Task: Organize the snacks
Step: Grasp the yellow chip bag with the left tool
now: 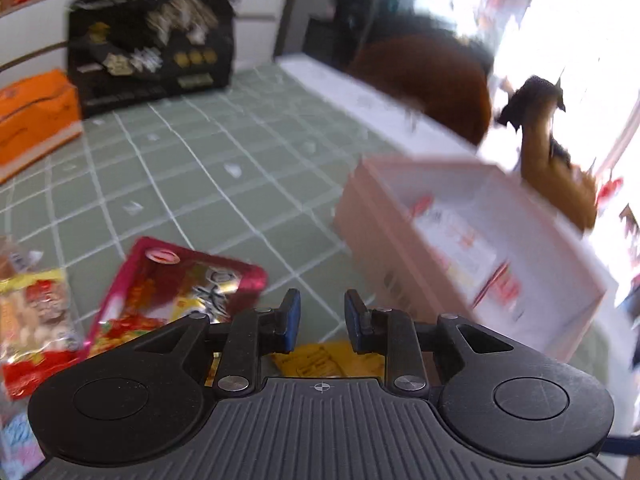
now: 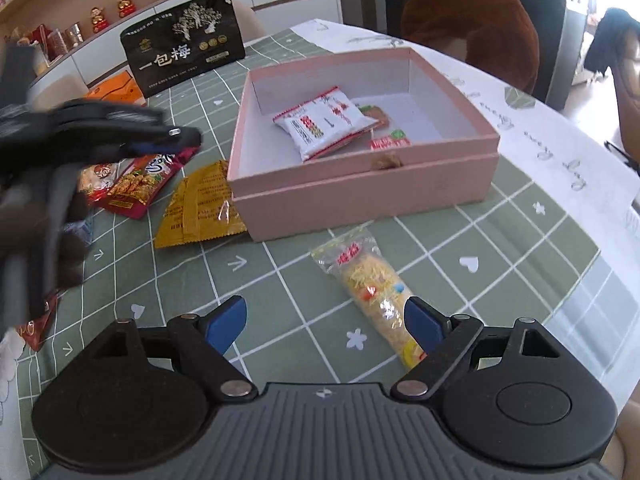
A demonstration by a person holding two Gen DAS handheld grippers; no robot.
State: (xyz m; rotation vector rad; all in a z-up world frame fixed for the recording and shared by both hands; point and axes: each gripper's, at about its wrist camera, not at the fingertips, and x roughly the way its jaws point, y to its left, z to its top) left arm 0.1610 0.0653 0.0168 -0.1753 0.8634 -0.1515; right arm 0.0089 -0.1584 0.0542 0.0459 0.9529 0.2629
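The pink box (image 2: 362,184) sat open on the green checked tablecloth (image 2: 520,248), and it already held a white-and-red packet (image 2: 324,122) leaning on a couple of smaller ones, so I judged the sorting to be partly done, with loose snacks left to bring in. Nearest my right gripper (image 2: 325,322) lay the clear noodle snack bag (image 2: 374,292), its lower end tucked behind the right finger; the jaws stood wide apart and held nothing. I read that bag as the right side's next pick. It would call for shifting right to centre the bag between the fingers, closing on crinkly film, then lifting over the box's near wall.

My left gripper (image 1: 322,320) hung above the yellow sachet (image 1: 326,362), its jaws a narrow gap apart and, as far as I could tell, empty. The left view was smeared, so I would not swear to it. The red packet (image 1: 176,288) lay just beside that gripper, with another snack bag (image 1: 32,320) further left.

For room, the yellow sachet lay against the box's left wall, leaving little space for a finger there. The noodle bag had open cloth on all sides. The black pouch (image 2: 186,40) and orange carton (image 1: 36,116) stood well back. The table's right edge ran beyond the white strip, clear of the work.
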